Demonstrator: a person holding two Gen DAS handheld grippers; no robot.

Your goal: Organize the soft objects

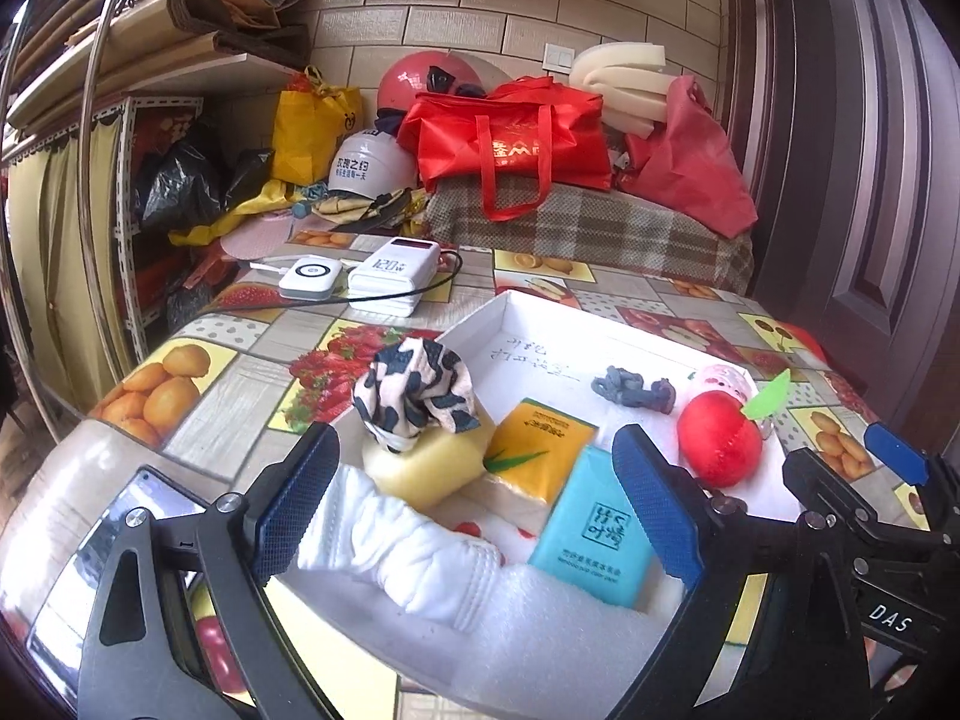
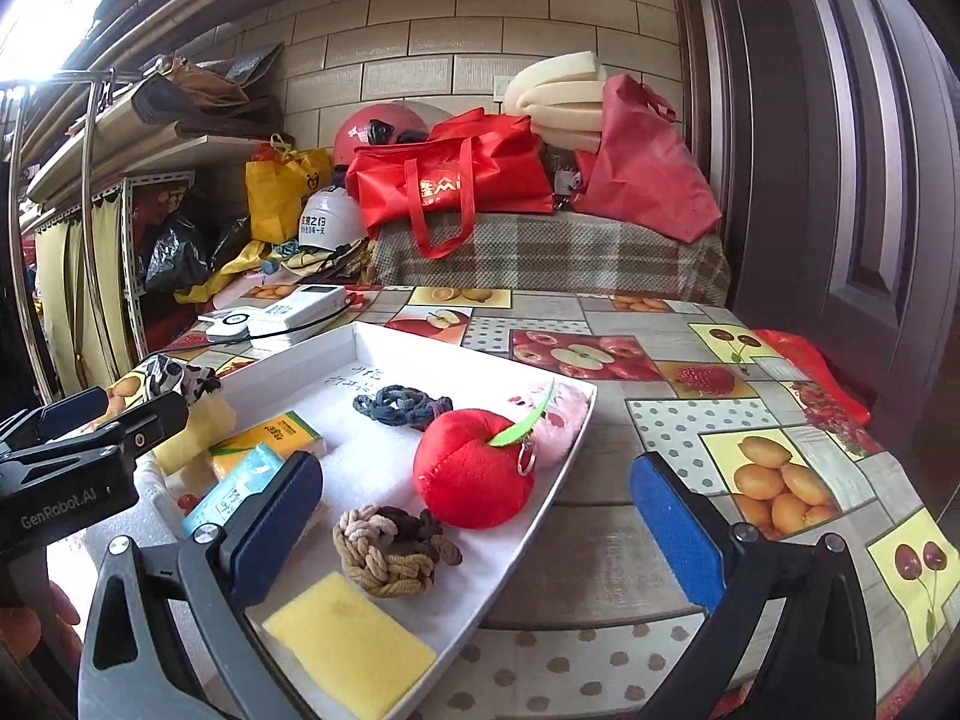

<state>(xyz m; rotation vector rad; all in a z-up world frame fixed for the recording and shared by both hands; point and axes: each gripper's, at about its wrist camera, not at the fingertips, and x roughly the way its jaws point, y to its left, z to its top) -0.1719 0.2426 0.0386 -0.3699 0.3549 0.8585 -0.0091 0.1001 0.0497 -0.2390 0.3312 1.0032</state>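
Sorting nearly done: left gripper (image 1: 477,498) spread above white cloth (image 1: 420,552) in tray (image 2: 540,450); right gripper (image 2: 477,531) spread, empty. Next: pinch cloth, tidy.

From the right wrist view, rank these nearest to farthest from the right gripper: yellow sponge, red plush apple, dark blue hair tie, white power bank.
1. yellow sponge, tray's near corner, by the right gripper.
2. red plush apple, mid-tray.
3. dark blue hair tie, behind the apple.
4. white power bank, on the table past the tray.

You are holding your left gripper (image 1: 477,501) and right gripper (image 2: 477,525) side by side, both with jaws spread wide, gripping nothing.
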